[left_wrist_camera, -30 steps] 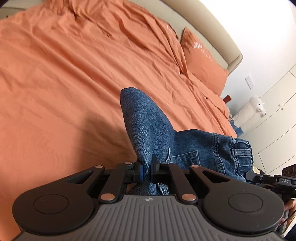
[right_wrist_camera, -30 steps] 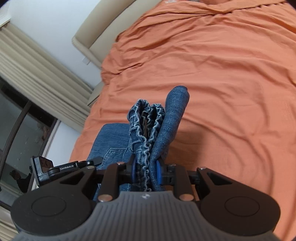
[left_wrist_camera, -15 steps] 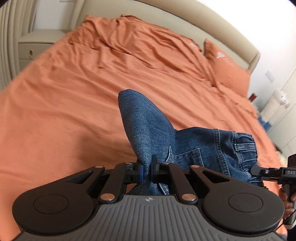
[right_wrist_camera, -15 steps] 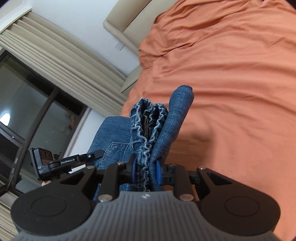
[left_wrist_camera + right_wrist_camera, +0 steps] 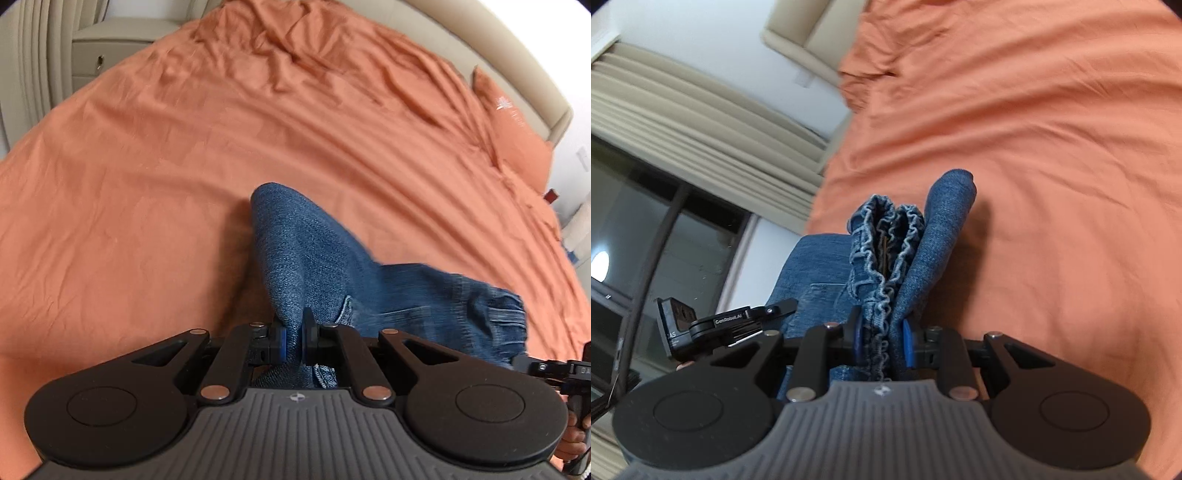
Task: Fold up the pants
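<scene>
Orange bedding (image 5: 155, 192) covered the wide bed that filled both views, with beige curtains (image 5: 683, 122) and a dark window (image 5: 635, 258) off to one side. Above that sheet hung the blue denim pants (image 5: 314, 258), already doubled into a thick bundle and held off the bed between the two tools. The left gripper (image 5: 293, 341) was clamped on a folded denim edge near a back pocket, while the right gripper (image 5: 882, 345) was pinched on the gathered elastic waistband (image 5: 882, 254) together with an outer layer of leg cloth. To do this step well, both grips likely needed to stay firm and level, the bundle kept taut between them, then lowered flat onto bare sheet so the layers landed aligned. Releasing one side early would probably let the fold slump open.
</scene>
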